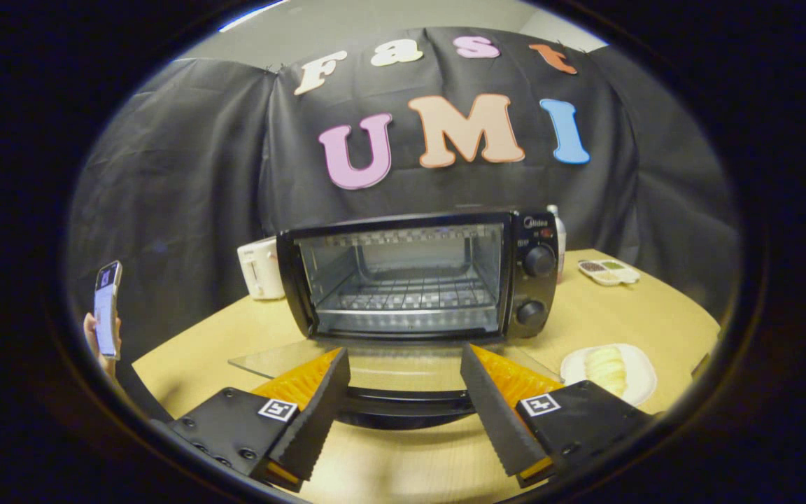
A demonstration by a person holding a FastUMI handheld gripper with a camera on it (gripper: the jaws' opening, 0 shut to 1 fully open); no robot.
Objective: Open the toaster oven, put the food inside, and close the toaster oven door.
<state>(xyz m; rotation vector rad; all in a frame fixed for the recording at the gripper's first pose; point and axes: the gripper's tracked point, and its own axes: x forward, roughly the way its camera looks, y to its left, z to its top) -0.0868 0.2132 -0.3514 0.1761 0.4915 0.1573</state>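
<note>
Gripper view: one tan table; one black toaster oven mid-table, glass door folded down flat. Gripper spread wide, empty, over the door handle. Right of oven: one plate of food, one seasoning tray.

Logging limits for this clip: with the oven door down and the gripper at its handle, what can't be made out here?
- Door handle, gripper view: its ends are covered by the open gripper fingers; contact cannot be told.
- Food on the white plate: too small to identify.
- White appliance: partly behind the toaster oven.
- Bottle: mostly hidden behind the oven.
- Divided tray: contents too small.
- Phone: the hand holding it is mostly hidden.
</note>
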